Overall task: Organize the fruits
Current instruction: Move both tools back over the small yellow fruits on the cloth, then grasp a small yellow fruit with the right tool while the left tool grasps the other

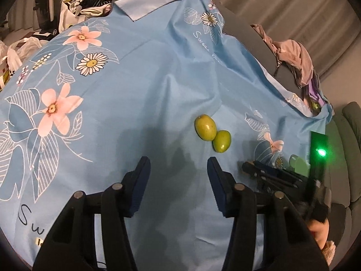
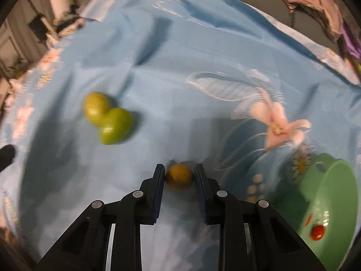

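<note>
Two small green fruits (image 1: pixel 212 133) lie touching each other on the blue flowered cloth (image 1: pixel 146 94); they also show in the right wrist view (image 2: pixel 106 117). My left gripper (image 1: pixel 178 164) is open and empty, just short of them and to their left. My right gripper (image 2: pixel 179 174) has its jaws on both sides of a yellow-brown fruit (image 2: pixel 179 177), pads touching it, close above the cloth. A green bowl (image 2: pixel 327 203) with a small red fruit (image 2: pixel 317 232) in it stands at the lower right.
Pink clothes (image 1: pixel 293 56) lie on the grey edge beyond the cloth at the right. A heap of clutter (image 1: pixel 90 0) sits at the far left. My right gripper's body with a green light (image 1: pixel 320 152) shows in the left wrist view.
</note>
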